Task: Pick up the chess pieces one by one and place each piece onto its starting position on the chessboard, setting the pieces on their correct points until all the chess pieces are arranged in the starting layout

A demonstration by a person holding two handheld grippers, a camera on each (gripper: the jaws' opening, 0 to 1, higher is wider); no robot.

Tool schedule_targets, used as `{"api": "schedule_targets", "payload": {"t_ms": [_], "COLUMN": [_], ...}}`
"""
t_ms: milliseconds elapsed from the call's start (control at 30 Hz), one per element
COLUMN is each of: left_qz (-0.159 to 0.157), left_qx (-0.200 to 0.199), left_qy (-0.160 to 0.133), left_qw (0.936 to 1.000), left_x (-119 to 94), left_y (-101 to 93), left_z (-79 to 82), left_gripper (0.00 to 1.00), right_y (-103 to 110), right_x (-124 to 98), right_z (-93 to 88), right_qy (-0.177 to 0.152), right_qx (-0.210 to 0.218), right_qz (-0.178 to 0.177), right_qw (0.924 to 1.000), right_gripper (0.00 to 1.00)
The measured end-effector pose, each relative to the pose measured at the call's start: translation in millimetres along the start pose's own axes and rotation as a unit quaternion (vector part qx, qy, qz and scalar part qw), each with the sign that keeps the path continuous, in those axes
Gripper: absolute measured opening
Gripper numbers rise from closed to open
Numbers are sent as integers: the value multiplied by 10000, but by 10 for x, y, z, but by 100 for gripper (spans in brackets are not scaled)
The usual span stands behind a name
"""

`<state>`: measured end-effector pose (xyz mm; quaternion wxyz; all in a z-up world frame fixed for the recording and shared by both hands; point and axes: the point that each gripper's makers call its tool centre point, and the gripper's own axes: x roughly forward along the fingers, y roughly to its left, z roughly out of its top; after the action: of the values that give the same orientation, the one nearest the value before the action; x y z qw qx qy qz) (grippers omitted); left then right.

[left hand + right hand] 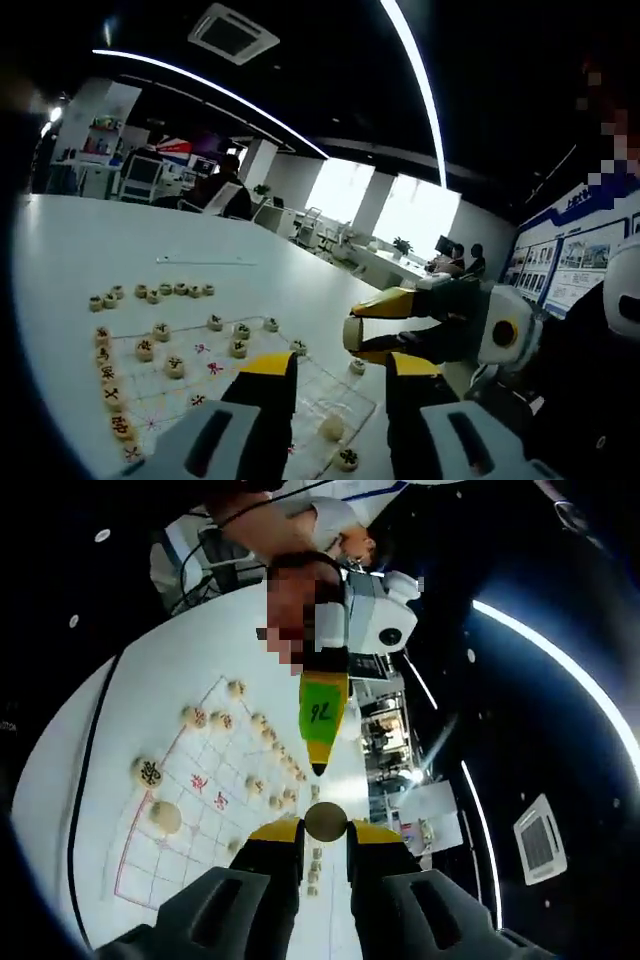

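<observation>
Broadly, a white table [120, 240] carries everything in an open office, with a person seated at its far end in the left gripper view. On the table lies a thin, pale chessboard [230, 385] printed with red lines and characters; in the right gripper view the same chessboard [170, 810] runs away from the camera.

The left hand-held gripper [340, 375] rises from the bottom of its own view with its yellow-tipped jaws spread apart and nothing between them, hovering over the near edge of the board. In the right gripper view, that left hand-held gripper [320, 768] comes in from above, its green label reading "9L", its tip pointing down toward the board's far side.

The right hand-held gripper [325, 830] pinches a round chess piece [325, 821] between its yellow jaw tips, held above the table beyond the board. In the left gripper view, that right hand-held gripper [355, 335] reaches in from the right, with the pale chess piece [352, 333] clamped at its tip.

Small round pieces [160, 345] with dark and red characters stand along the board's points, and a loose row of pieces [165, 290] lies on the table just past the board. Two single discs [332, 428] sit near the board's near corner.
</observation>
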<state>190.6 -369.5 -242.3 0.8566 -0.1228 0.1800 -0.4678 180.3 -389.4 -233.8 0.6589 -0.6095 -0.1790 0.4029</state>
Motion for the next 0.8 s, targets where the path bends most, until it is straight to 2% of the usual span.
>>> {"api": "schedule_targets", "payload": {"t_ms": [367, 533, 600, 800], "left_qz": [-158, -148, -209, -202], "left_qx": [-30, -65, -218, -245], "left_qy": [-55, -99, -97, -68], "left_qw": [9999, 9998, 9995, 9995], "left_x": [91, 95, 88, 80], "left_y": [-136, -138, -150, -151], "left_z": [18, 28, 29, 7], "left_gripper": [23, 11, 11, 11], "right_y": [-6, -7, -4, 33], "right_x": [22, 16, 2, -7], "right_z": [137, 136, 127, 95], "right_qy": [-341, -377, -394, -420], "right_qx": [-34, -71, -53, -121], "right_qz": [-5, -20, -29, 72], "right_qw": [9994, 9993, 9992, 9990], "right_gripper": [18, 18, 18, 19]}}
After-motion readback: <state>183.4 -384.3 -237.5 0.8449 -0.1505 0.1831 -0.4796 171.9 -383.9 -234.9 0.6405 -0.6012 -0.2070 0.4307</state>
